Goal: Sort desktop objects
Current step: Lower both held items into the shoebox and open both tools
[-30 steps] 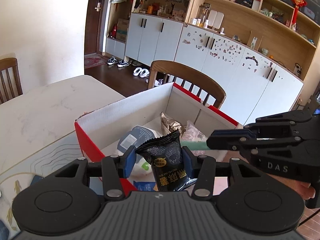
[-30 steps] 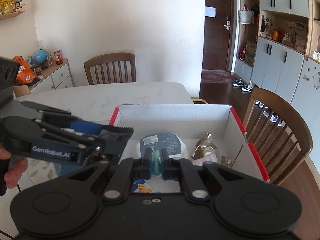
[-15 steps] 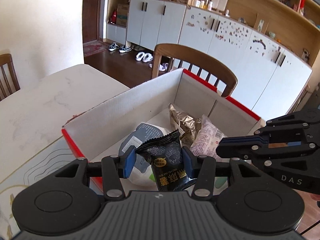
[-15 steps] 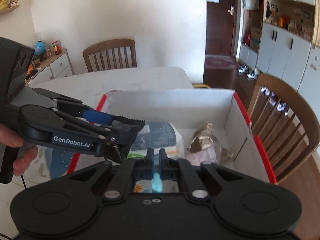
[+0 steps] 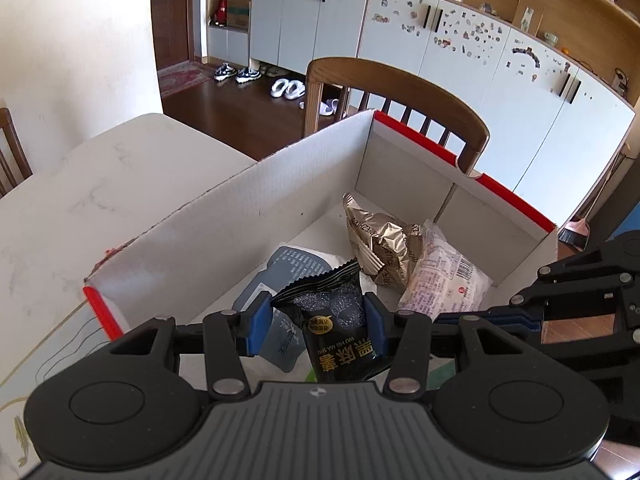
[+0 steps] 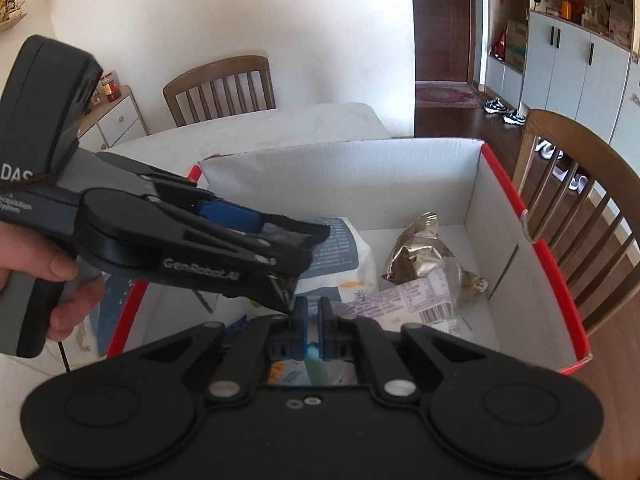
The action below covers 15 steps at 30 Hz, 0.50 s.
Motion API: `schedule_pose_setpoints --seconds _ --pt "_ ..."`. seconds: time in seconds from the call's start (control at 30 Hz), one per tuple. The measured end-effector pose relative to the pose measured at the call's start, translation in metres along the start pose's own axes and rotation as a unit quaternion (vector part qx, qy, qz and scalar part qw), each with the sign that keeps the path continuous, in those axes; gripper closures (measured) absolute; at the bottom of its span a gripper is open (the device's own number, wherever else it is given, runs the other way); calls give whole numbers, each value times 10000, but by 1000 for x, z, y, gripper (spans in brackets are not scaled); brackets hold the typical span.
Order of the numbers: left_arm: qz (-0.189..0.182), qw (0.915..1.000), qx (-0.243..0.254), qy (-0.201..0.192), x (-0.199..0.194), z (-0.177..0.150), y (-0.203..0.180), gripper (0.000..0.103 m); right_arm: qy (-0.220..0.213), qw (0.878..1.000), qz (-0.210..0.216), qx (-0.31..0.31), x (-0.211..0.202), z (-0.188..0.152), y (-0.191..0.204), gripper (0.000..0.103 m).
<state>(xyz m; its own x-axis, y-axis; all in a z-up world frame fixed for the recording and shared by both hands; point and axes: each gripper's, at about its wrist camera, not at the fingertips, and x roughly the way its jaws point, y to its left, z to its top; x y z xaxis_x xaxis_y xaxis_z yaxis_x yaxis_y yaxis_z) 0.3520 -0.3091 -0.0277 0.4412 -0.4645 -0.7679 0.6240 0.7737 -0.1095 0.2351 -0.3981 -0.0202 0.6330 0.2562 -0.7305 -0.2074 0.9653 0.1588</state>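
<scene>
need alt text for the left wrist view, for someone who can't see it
The left gripper holds a black snack packet over an open red and white box on a white table. Inside the box lie a gold packet, a pink-white packet and a blue-white pouch. The right gripper reaches in from the right.

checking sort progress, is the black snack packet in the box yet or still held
Still held: the left tongs clamp the black snack packet between blue pads, above the open box, not lying on its floor.

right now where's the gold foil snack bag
In the left wrist view the gold foil bag lies inside the red-edged box toward its far right corner, touching the pink packet.
</scene>
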Motion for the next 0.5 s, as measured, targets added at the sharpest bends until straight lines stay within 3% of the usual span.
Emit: schedule_pose_setpoints --seconds 0.33,0.5 --pt "28 9995 103 294 21 9 -1 55 24 10000 44 -39 5 1 -1 102" --pt "25 9988 100 482 31 13 1 55 28 10000 38 44 -1 -2 -7 94"
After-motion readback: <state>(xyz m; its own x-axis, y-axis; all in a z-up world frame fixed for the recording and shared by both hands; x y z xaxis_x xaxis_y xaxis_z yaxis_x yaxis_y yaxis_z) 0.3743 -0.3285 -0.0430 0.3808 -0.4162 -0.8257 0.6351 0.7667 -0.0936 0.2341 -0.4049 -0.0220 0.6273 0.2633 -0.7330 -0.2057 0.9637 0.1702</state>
